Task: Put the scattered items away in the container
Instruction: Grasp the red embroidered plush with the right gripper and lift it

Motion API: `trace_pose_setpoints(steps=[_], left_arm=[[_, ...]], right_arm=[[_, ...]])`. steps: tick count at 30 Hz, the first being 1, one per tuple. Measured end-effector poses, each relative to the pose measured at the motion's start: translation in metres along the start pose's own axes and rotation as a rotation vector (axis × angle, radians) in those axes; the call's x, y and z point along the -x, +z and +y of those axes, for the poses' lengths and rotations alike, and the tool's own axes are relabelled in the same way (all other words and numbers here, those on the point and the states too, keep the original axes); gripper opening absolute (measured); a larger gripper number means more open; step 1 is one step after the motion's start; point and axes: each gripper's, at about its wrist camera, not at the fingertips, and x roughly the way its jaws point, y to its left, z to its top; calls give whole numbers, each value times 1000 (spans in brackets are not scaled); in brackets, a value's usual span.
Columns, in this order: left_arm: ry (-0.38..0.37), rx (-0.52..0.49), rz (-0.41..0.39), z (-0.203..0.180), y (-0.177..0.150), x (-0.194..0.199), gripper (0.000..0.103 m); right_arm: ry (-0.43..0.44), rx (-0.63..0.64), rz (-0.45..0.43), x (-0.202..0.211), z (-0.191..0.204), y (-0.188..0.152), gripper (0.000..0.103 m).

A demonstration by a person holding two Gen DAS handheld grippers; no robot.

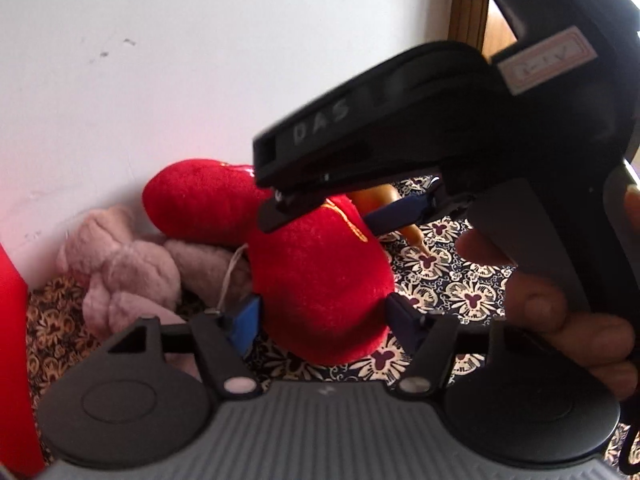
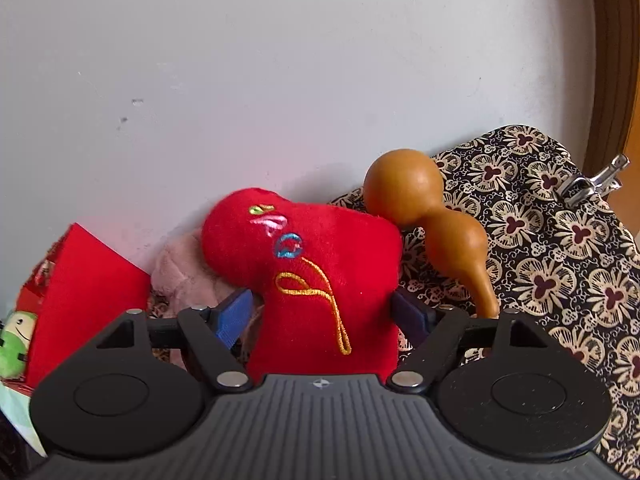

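Note:
A red plush toy (image 1: 320, 268) with embroidered markings lies on the patterned cloth against the white wall. It sits between the fingers of my left gripper (image 1: 322, 314), which touch both its sides. It also fills the right wrist view (image 2: 320, 280), between the fingers of my right gripper (image 2: 324, 316), which press on it. The right gripper's black body (image 1: 460, 128) crosses the left wrist view above the toy. A pink plush (image 1: 120, 276) lies to the left by the wall. A brown gourd (image 2: 432, 220) leans behind the red toy on the right.
A red box (image 2: 84, 292) stands at the left with a green plush (image 2: 16, 344) beside it. The floral cloth (image 2: 560, 260) covers the surface. A metal clip (image 2: 592, 184) sits on its far right edge. A wooden door frame (image 2: 612, 60) is at right.

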Motion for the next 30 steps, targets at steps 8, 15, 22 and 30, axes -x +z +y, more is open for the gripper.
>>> trace_pose_setpoints(steps=[8,15,22,30], left_arm=[[5,-16,-36,-8,-2,15,55],[1,-37,-117,-16,-1,60,55],[4,-36,-43,-14,-33,61,48],[19,-21,-81,-2,-28,52,78]], right_arm=[[-40,3,-28,10,2,-10,53],[19,-68,-83,38,-4,-19,48],[18,-38,-57,52,13,-44,49],[-18,15,-31,41,22,-59,69]])
